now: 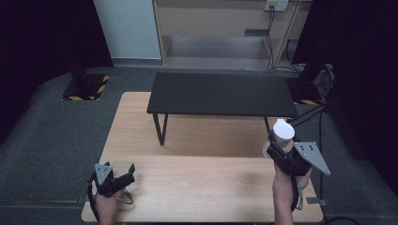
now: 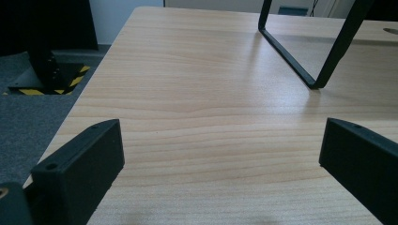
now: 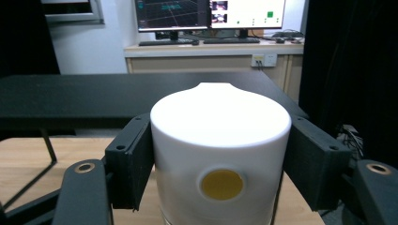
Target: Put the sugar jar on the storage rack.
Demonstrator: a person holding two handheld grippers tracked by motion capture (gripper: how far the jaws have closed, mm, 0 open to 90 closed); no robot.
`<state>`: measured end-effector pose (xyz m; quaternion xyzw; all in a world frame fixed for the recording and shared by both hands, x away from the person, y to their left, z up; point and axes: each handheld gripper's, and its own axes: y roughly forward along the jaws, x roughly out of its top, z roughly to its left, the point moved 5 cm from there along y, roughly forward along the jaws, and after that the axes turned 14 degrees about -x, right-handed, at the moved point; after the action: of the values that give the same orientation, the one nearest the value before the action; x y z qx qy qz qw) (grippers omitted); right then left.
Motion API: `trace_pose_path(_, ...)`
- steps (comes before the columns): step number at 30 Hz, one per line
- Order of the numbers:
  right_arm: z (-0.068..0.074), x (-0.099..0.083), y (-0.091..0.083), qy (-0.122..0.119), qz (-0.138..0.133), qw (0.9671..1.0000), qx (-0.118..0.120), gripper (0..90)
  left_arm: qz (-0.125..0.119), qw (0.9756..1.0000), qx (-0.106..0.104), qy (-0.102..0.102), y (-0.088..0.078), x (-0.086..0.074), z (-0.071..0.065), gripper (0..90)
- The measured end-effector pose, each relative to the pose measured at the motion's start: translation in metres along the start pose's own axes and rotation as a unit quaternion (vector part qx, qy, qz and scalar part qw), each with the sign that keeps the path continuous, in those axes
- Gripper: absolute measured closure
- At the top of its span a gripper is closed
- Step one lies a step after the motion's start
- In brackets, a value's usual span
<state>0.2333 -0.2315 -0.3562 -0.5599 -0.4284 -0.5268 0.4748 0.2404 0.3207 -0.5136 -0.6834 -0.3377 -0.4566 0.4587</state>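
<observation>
So the right gripper (image 1: 278, 146) is up at the right edge of the wooden desk (image 1: 197, 183), and its fingers (image 3: 129, 159) are clamped onto a white cylinder thing (image 3: 220, 140). From the right gripper view, one finger presses on each side of it, and there's a round yellow dot (image 3: 221, 184) on the side facing the camera. The top has a little bump at the back. In the high view the white cylinder (image 1: 282, 131) sits upright in the grip, lifted off the desk, right by the front right corner of the black shelf (image 1: 220, 93) that stands on the desk. What exactly the white thing is, I honestly can't tell.

The left gripper (image 1: 123, 174) is down at the near left corner of the desk, held low over the wood, with the person's left hand (image 1: 108, 208) wrapped around it. Its fingers (image 2: 80, 168) are spread wide with nothing between them, just bare wood grain in the left gripper view. That view also catches one black leg (image 2: 300, 56) of the shelf ahead and to the right.

Background: two monitors (image 3: 209, 14) on a counter behind the shelf, a wall socket (image 3: 264, 59) below them, and a black stand base with yellow and black hazard tape (image 1: 87, 86) on the grey floor off to the left. The two grippers are well apart from each other.
</observation>
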Motion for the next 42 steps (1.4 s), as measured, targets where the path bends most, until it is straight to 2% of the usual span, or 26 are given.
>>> trace_pose_path(11,0.003,0.044,0.013,-0.011,-0.01,0.9997,0.018,30.7,-0.002,1.0,0.0,-0.005,0.0,0.0,0.001,0.0)
trace_pose_path(21,0.005,0.078,0.034,-0.013,-0.018,0.9994,0.028,30.7,-0.003,1.0,-0.002,-0.008,0.0,0.0,0.002,0.0)
trace_pose_path(29,0.005,0.09,0.055,-0.014,-0.019,0.9993,0.03,30.7,-0.003,0.9999,-0.002,-0.01,0.0,0.0,0.002,0.0)
trace_pose_path(36,0.01,0.096,0.075,-0.007,-0.014,0.9997,0.018,30.7,-0.003,0.9999,-0.003,-0.012,0.0,0.0,0.003,0.0)
trace_pose_path(42,0.016,0.1,0.09,-0.019,-0.017,0.9995,0.02,30.7,-0.001,0.9999,-0.004,-0.01,0.0,0.0,0.003,0.0)
